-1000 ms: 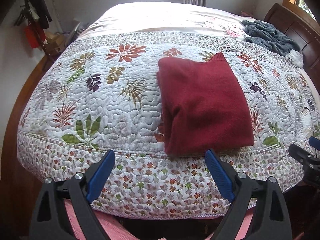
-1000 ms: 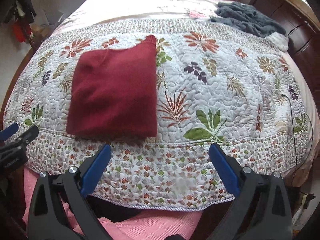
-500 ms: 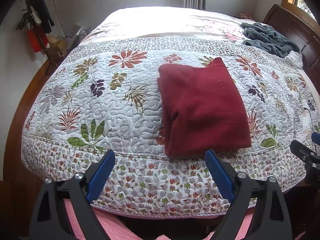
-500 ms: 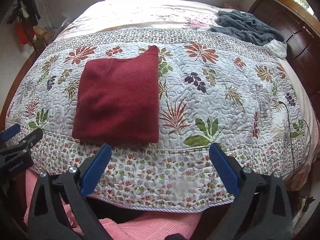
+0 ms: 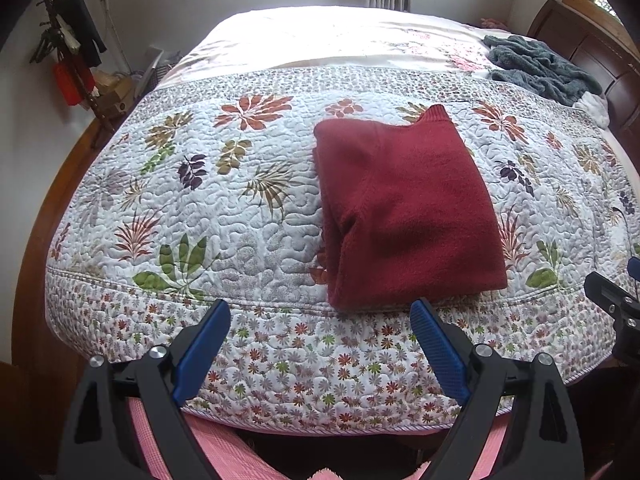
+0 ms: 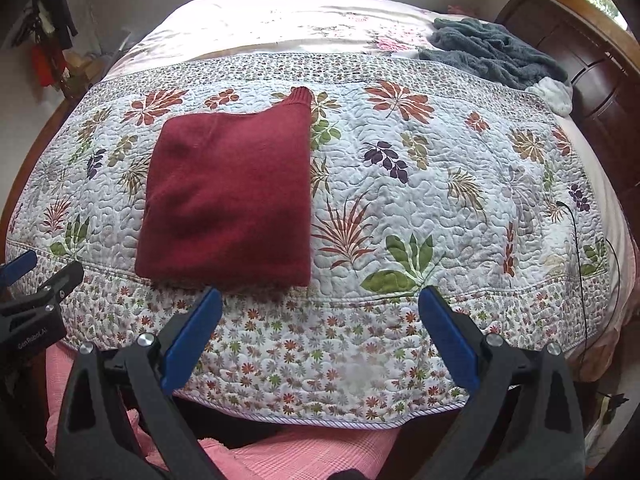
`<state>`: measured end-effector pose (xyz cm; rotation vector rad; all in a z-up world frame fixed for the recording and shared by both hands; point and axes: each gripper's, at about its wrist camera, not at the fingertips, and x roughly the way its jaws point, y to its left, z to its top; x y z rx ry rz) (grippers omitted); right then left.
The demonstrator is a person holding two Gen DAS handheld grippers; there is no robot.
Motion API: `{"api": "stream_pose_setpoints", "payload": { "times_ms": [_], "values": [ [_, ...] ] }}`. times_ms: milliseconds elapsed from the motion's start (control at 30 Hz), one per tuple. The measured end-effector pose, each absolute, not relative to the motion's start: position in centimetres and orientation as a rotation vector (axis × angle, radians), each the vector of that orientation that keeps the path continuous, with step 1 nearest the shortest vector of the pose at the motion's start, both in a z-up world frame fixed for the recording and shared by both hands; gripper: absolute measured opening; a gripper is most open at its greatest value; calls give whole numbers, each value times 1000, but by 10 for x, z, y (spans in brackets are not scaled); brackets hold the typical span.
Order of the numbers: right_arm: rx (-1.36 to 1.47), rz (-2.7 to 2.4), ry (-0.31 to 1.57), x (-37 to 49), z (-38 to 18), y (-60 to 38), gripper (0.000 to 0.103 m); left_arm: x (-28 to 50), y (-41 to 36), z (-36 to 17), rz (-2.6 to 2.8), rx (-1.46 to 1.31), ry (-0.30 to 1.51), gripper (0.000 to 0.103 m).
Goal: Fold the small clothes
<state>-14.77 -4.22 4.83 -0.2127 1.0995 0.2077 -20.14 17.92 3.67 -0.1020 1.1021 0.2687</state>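
Note:
A dark red sweater lies folded into a rectangle on the floral quilt, near the bed's front edge, a ribbed cuff sticking out at its far corner. My left gripper hangs open over the quilt's front border, just short of the sweater's near edge, nothing between its blue pads. Open too, my right gripper hovers before the sweater's near right corner. Each gripper shows at the edge of the other's view: the right gripper and the left gripper.
A grey fleece blanket and a white item lie at the far right by the dark wooden headboard. A coat rack stands at the left wall. A thin black cable runs over the quilt's right side. Pink fabric fills the space below the grippers.
Both grippers have drawn back and risen slightly from the bed, so the sweater sits farther off. The sweater has not moved, and both grippers stay open.

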Motion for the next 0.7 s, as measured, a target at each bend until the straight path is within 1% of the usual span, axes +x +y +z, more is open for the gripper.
{"api": "stream_pose_setpoints", "payload": {
  "times_ms": [267,500,700],
  "values": [
    [-218,197,1085,-147,47,-45,98,-201,179,35,271,-100,1107,92],
    [-234,166,1030,-148,48,-46,98,-201,178,32,264,-89,1109,92],
    [-189,181,1065,-145,45,-50,98,-200,177,30,263,-86,1110,92]
  ]
}}
